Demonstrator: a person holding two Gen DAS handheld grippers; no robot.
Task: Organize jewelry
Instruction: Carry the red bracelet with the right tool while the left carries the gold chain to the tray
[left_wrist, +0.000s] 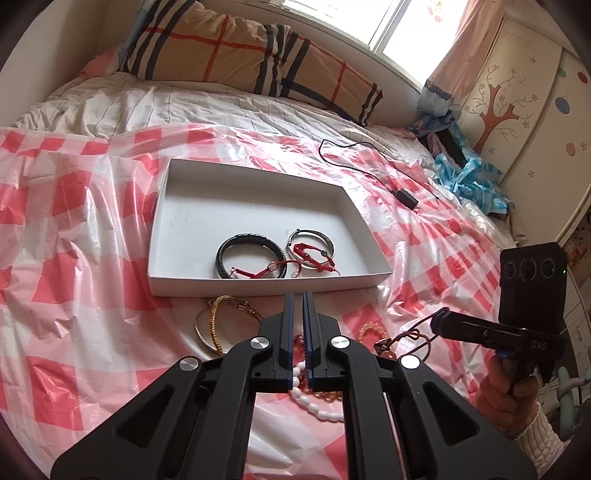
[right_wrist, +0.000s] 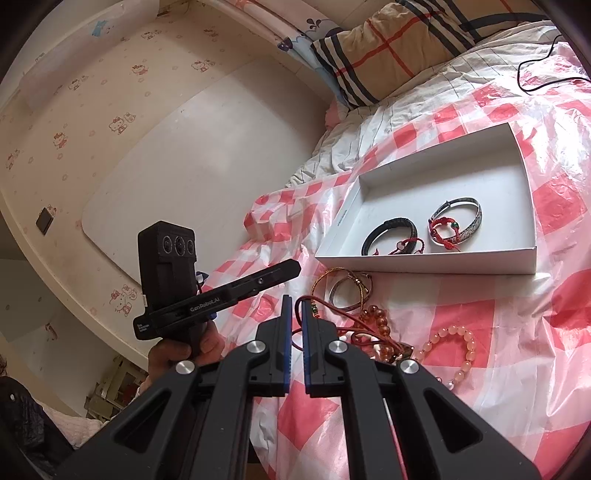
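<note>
A white tray (left_wrist: 159, 221) (right_wrist: 424, 264) on the bed holds a black bracelet (left_wrist: 247, 254) (right_wrist: 389, 234), a silver bangle (left_wrist: 312, 249) (right_wrist: 458, 221) and red cord bracelets (left_wrist: 273, 267). In front of it lie gold bangles (left_wrist: 218, 325) (right_wrist: 343, 288), amber beads (right_wrist: 380, 325), a peach bead bracelet (right_wrist: 454, 343) and a white bead strand (left_wrist: 314, 406). My left gripper (left_wrist: 297, 295) (right_wrist: 293, 266) is shut above this pile; beads show through its slit, and nothing hangs from it. My right gripper (right_wrist: 296, 301) (left_wrist: 437, 321) is shut on a red cord bracelet (left_wrist: 413, 334) (right_wrist: 321, 304) that dangles from its tips.
A red-and-white checked plastic sheet (left_wrist: 74, 221) covers the bed. A black cable with an adapter (left_wrist: 406, 197) lies beyond the tray. A plaid pillow (left_wrist: 240, 48) sits at the head, and a blue plastic bag (left_wrist: 469, 177) lies at the right by a wardrobe.
</note>
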